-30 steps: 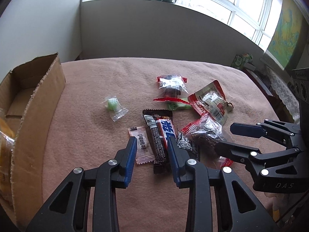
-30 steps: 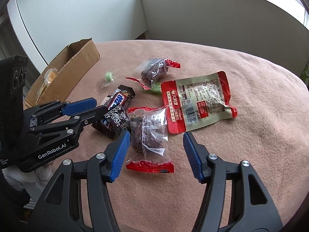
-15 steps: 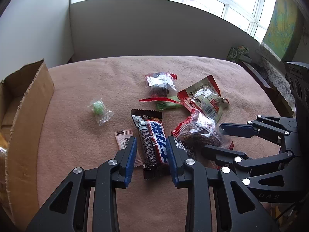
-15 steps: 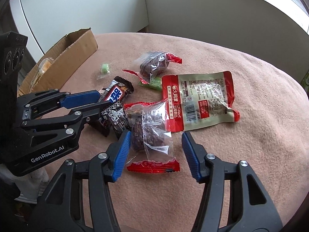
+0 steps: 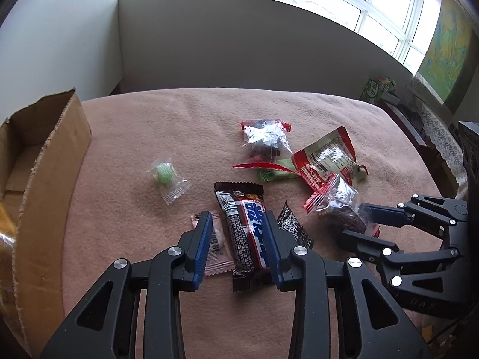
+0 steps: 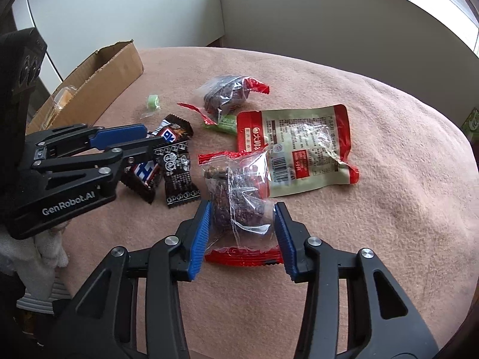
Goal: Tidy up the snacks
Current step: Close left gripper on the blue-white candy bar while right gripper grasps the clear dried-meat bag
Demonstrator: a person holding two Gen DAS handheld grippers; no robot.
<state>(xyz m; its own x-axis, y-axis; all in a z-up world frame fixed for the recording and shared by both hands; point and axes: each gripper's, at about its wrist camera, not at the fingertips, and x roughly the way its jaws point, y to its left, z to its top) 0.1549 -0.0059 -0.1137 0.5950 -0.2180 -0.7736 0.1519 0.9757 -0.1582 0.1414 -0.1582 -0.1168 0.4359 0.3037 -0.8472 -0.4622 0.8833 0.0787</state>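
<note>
The chocolate bar (image 5: 247, 230) lies near the front edge of the pink blanket (image 5: 179, 125), lengthwise between the fingers of the left gripper (image 5: 238, 245), whose jaws stand spread on either side of it without clearly pinching yet. It looks light and fairly stiff in a slick foil wrapper, so a hold across its narrow middle seems best; the crimped ends would likely slip. Just right of it, the clear bag of dark dried fruit (image 6: 239, 191) with red sealed ends sits between the open jaws of the right gripper (image 6: 242, 233), the pads beside its bulging middle. That bag appears soft, crinkly and lumpy, so gripping the full belly should hold better than the flat seal. A small black sachet (image 6: 178, 176) lies between the two targets. The cardboard box (image 5: 39, 161) stands at the blanket's left edge, well apart.
</note>
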